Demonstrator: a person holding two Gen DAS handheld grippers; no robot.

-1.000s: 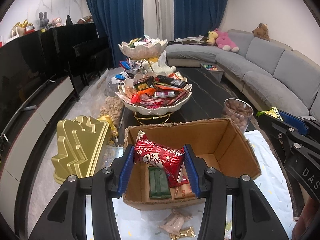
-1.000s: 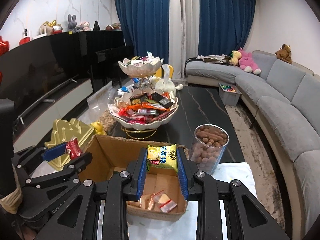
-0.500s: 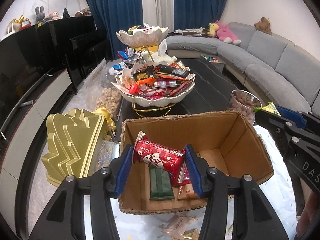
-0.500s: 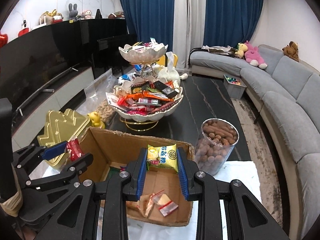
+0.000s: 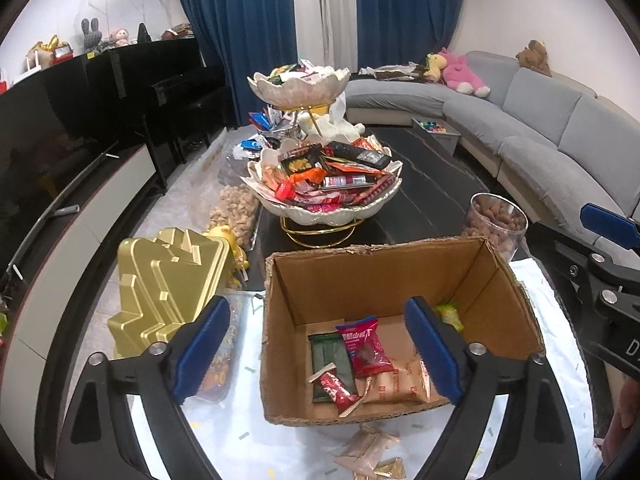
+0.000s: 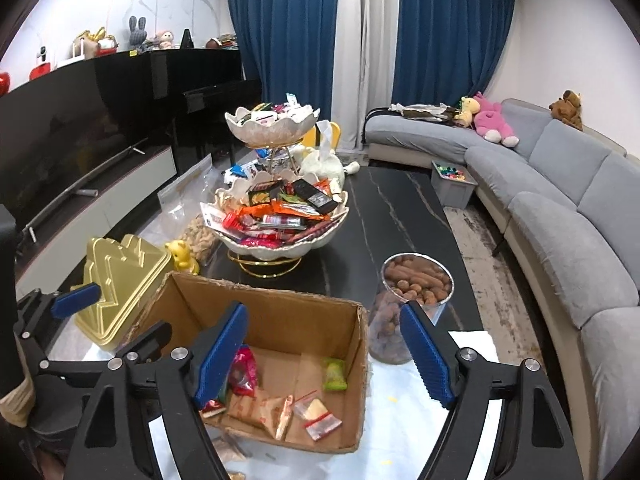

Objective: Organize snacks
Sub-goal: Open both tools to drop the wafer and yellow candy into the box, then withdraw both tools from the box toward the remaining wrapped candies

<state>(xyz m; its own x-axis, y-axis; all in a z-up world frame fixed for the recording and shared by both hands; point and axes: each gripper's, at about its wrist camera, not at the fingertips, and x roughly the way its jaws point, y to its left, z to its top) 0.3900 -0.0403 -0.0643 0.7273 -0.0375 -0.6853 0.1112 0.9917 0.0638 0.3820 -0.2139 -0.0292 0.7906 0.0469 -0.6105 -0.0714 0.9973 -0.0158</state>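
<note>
Cardboard box [image 5: 384, 280] collects the snacks; left tool [image 5: 316, 348] and right tool [image 6: 324, 356] hover spread wide, empty, above it.

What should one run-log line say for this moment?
left gripper: open, empty | right gripper: open, empty | red snack packet, yellow-green snack packet: inside brown cardboard box
</note>
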